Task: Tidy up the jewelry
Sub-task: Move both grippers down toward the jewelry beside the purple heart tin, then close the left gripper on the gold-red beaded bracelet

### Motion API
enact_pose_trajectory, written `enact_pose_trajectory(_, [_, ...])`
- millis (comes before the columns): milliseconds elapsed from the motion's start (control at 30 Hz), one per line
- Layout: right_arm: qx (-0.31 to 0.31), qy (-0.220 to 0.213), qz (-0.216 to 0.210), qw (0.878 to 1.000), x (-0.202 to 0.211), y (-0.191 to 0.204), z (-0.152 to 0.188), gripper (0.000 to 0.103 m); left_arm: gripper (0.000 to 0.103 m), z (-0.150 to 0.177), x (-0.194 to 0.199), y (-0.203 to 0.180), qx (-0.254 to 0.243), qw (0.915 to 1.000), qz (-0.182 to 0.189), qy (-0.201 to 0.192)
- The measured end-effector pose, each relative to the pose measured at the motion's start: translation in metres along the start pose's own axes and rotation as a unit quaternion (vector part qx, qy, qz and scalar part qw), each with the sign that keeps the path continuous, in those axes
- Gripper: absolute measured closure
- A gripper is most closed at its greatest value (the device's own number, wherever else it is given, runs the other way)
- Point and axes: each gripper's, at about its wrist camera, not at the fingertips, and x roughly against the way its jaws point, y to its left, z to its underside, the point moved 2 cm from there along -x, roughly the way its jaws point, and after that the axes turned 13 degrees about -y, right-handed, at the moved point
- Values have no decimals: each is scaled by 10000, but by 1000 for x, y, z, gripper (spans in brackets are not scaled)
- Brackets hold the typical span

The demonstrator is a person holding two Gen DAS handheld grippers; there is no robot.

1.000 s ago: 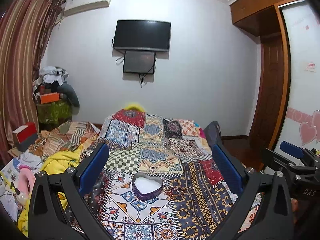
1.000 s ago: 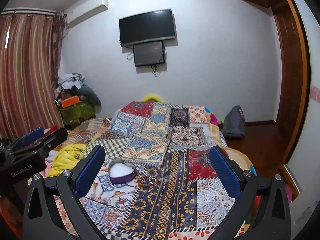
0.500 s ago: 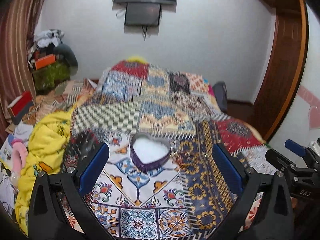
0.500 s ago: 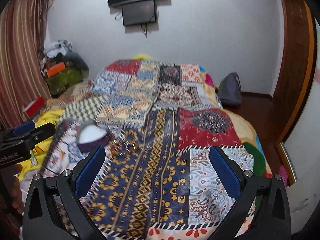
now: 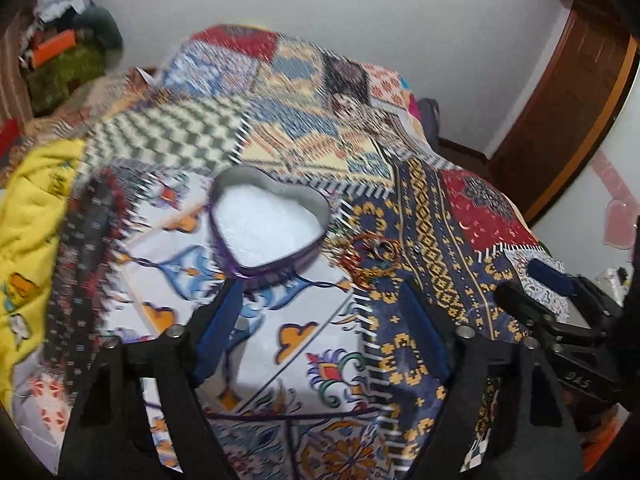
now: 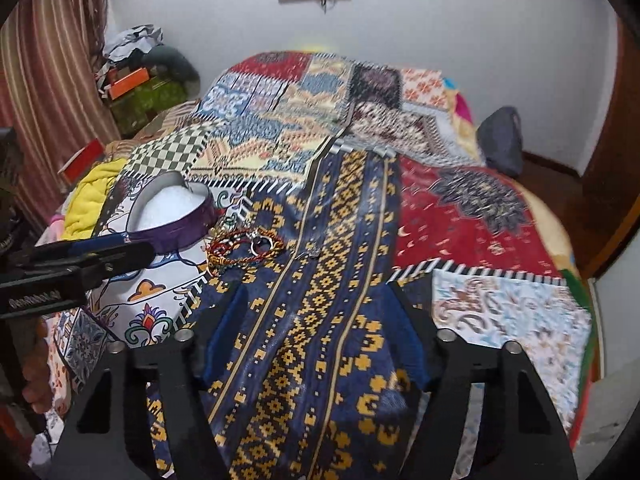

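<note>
A heart-shaped purple box (image 5: 268, 226) with white lining sits open on the patchwork bedspread (image 5: 304, 344); it also shows in the right wrist view (image 6: 172, 210). A tangle of red and gold bracelets and rings (image 5: 368, 254) lies just right of the box, and also shows in the right wrist view (image 6: 244, 250). A small silver piece (image 6: 312, 253) lies apart to their right. My left gripper (image 5: 320, 300) is open and empty, hovering just short of the box and jewelry. My right gripper (image 6: 316, 308) is open and empty above the blue-gold quilt strip.
A yellow blanket (image 5: 28, 216) lies bunched at the bed's left edge. Clutter and boxes (image 6: 140, 88) stand by the striped curtain. A dark bag (image 6: 500, 140) sits on the floor at the bed's far right corner, near a wooden door (image 5: 568, 92).
Both grippers have tilted down and moved closer to the bed; the box and jewelry now look larger and nearer. Both stay open and empty.
</note>
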Motion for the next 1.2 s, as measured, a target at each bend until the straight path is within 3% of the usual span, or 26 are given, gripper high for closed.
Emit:
enact_pose_trajectory(133, [-129, 270, -248, 9992, -18, -6, 3, 53, 41, 3, -20, -9, -137, 9996, 133, 197])
enact_pose_trajectory(333, [-209, 513, -448, 9975, -38, -13, 4, 61, 60, 11, -45, -20, -338, 9979, 297, 463])
enact_pose_trajectory(633, [-97, 753, -625, 9952, -71, -14, -7, 71, 62, 11, -65, -31, -427, 9961, 513, 577])
enact_pose_trajectory(767, [-52, 999, -617, 9931, -88, -15, 1, 83, 62, 12, -69, -33, -482, 9959, 523, 561])
enact_pose_trajectory(1033, [38, 972, -481, 9941, -90, -16, 2, 94, 62, 12, -70, -32, -512, 9954, 593, 543])
enact_pose_trajectory(1200, [1, 903, -470, 9948, -89, -17, 0, 94, 62, 9, -70, -36, -573, 9949, 654, 521])
